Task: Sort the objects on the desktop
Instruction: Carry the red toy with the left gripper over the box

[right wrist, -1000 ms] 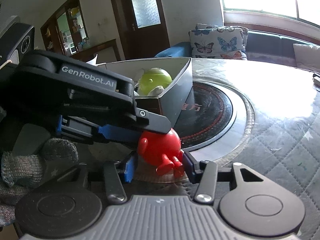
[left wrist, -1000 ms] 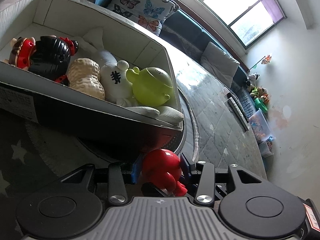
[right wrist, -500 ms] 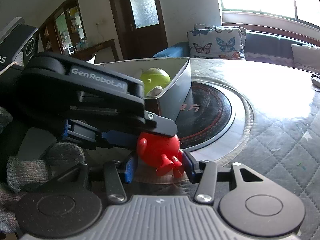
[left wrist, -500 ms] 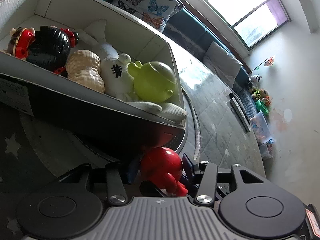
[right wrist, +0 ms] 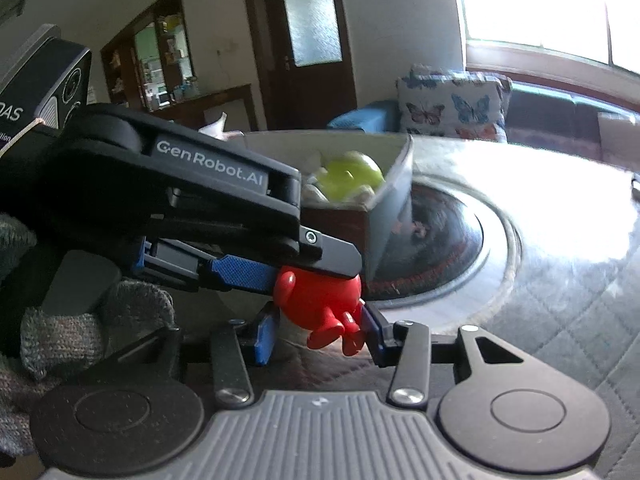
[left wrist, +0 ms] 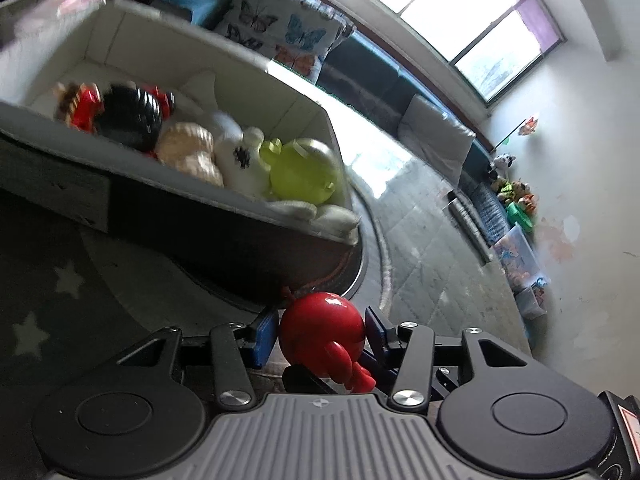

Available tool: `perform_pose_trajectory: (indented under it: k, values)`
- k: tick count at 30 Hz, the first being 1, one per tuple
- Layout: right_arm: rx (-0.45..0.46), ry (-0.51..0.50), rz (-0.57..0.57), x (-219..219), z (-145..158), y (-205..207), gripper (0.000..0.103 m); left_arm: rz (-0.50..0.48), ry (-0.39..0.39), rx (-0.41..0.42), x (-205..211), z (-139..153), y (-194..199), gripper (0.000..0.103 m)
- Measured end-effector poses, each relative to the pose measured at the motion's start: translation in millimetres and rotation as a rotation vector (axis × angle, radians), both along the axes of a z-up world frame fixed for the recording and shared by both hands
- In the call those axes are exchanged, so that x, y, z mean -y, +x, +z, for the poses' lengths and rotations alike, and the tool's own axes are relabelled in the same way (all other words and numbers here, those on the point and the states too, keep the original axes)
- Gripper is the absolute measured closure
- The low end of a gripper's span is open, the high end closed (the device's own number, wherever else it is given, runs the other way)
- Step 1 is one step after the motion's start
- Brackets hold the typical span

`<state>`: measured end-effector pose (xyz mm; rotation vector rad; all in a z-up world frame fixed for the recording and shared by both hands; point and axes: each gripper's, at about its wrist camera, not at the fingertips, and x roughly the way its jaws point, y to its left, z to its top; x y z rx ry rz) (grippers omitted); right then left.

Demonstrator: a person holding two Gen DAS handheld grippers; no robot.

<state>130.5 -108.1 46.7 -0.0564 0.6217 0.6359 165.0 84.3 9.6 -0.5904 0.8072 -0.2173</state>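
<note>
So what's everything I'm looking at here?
red toy: one, red, between the fingers of both grippers, in front of the box
box: one, white inside and dark outside, on the table
green toy: one, lime green, at the box's near corner
white toy: one, white, in the box beside the green one
beige toy: one, tan, in the box
black toy: one, black with red parts, in the box
cushion: one, butterfly print, behind the table
table: one, grey quilted cover
left hand-held gripper: one, black with blue pads, closed on the red toy
right hand-held gripper: one, same colours, grip unclear
</note>
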Motion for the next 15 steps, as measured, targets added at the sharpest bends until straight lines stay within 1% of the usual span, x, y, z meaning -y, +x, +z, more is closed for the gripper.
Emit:
perform_pose_trajectory:
  k: [4,8,11,15]
  values:
    - [0.052,0.020,0.016,-7,19,-3,0.058,0.018,0.030,0.062,-6,22,-7,0.052]
    - [0.103,0.029,0.034,-19,37,7,0.058,0.043,0.032,0.109,-18,39,0,0.052]
    - [0.122,0.029,0.047,-30,44,22,0.058,0.060,0.033,0.125,-27,47,13,0.052]
    - [0.127,0.025,0.064,-46,49,48,0.059,0.082,0.025,0.115,-39,48,37,0.052]
